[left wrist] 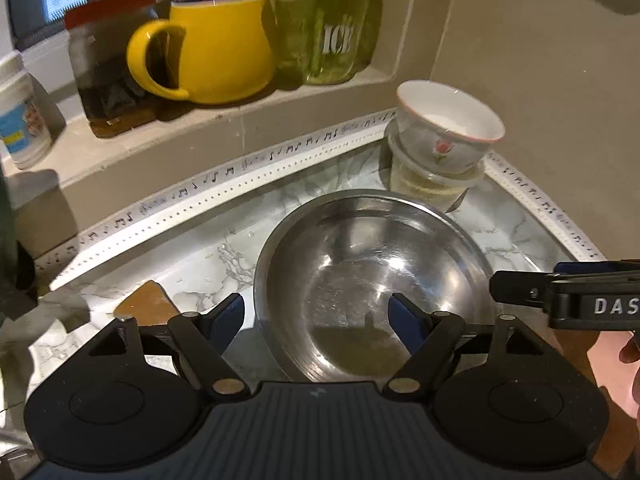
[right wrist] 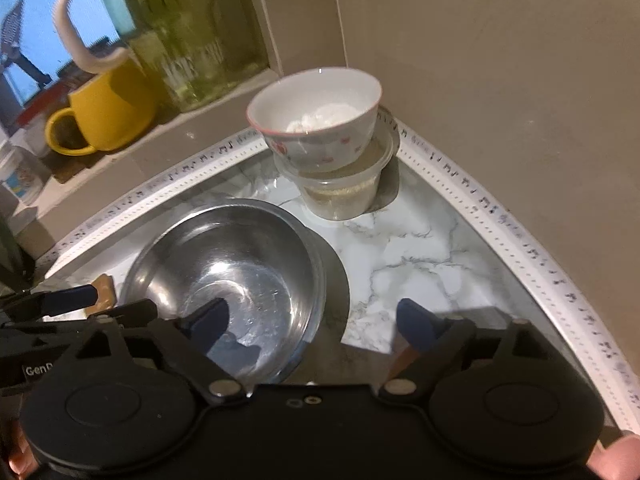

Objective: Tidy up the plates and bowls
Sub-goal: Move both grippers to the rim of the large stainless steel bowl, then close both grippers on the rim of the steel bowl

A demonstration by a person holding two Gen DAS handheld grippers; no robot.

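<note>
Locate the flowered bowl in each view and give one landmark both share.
Left wrist: flowered bowl sits upper right, on a plastic tub in the counter corner, behind the steel bowl.
Right wrist: flowered bowl sits upper centre, on the same tub, beyond the steel bowl.
Shared landmark: the yellow mug on the ledge.

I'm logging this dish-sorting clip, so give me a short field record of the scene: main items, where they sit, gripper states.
surface: marble-pattern counter, in a wall corner
steel bowl: upright on the counter, looks empty
floral bowl: stacked on a clear plastic container in the corner
ledge: yellow mug, green glass jar
left gripper: open, straddling the steel bowl's near rim
right gripper: open, one finger over the bowl, holding nothing
</note>
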